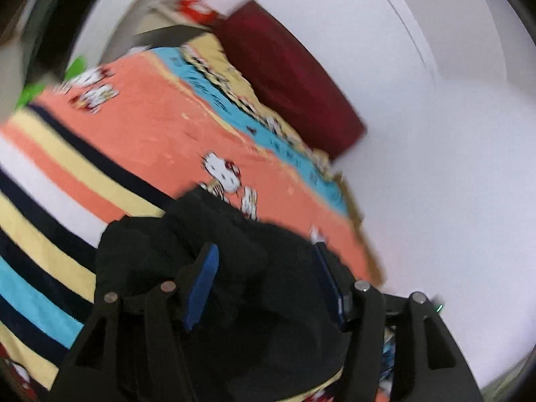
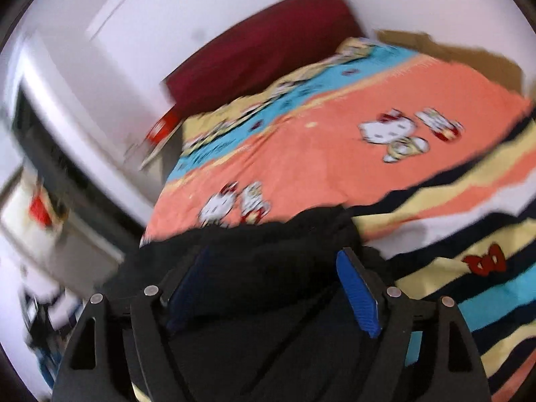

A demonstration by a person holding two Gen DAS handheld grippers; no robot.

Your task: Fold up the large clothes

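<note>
A black garment lies bunched on a bed, on a striped and orange cartoon-cat bedspread. In the left wrist view my left gripper is open, its blue-padded fingers spread over the black cloth. In the right wrist view my right gripper is also open, its blue-padded fingers on either side of the same black garment, above the bedspread. Both views are blurred by motion. Neither gripper pinches the cloth.
A dark red headboard stands against the white wall at the far end of the bed; it also shows in the right wrist view. A brown cardboard sheet lies at the bed's far side. White furniture stands left of the bed.
</note>
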